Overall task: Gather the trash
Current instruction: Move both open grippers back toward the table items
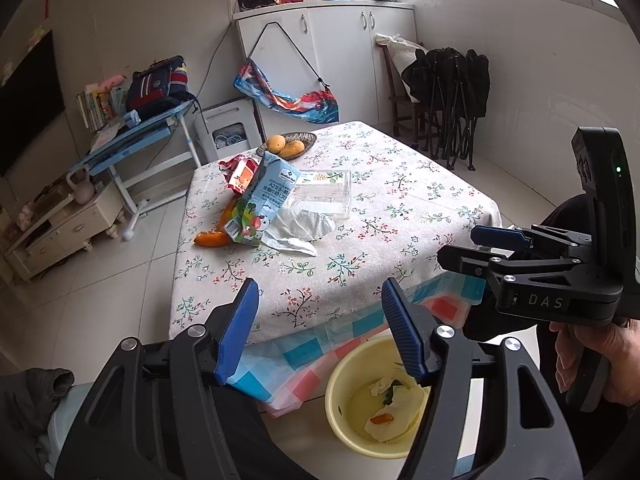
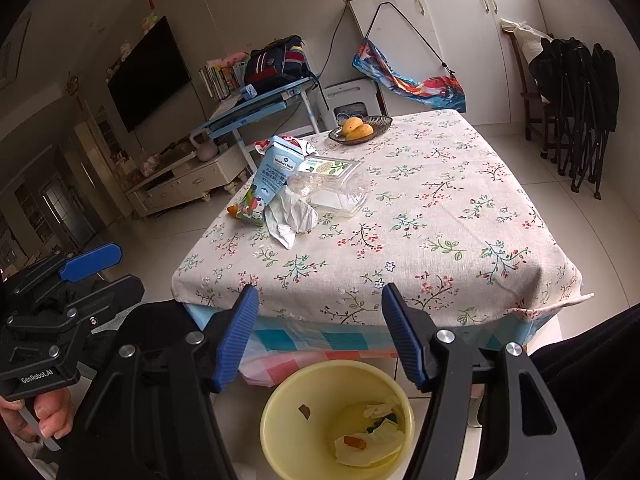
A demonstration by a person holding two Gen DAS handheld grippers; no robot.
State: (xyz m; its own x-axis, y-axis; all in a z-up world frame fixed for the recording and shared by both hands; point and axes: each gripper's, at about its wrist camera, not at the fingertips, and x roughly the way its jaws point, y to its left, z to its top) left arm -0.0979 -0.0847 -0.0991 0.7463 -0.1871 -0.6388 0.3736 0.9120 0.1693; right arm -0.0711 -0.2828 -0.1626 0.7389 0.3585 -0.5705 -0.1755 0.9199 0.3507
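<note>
Trash lies at the table's far left: a blue milk carton (image 1: 269,190) (image 2: 274,172), a crumpled white tissue (image 1: 298,230) (image 2: 292,216), a clear plastic box (image 1: 324,194) (image 2: 332,186), orange peel (image 1: 210,239) (image 2: 232,210) and a red wrapper (image 1: 240,172). A yellow bin (image 1: 360,396) (image 2: 338,420) on the floor below the near table edge holds tissue and peel. My left gripper (image 1: 320,332) is open and empty, held above the near table edge and the bin. My right gripper (image 2: 316,336) is open and empty beside it, and also shows in the left wrist view (image 1: 472,248).
A dish of mangoes (image 1: 286,145) (image 2: 360,128) sits at the table's far edge. The floral tablecloth (image 1: 380,216) (image 2: 440,220) covers the table. A blue desk (image 1: 136,136), white cabinets (image 1: 340,52) and folded chairs (image 1: 452,92) stand behind.
</note>
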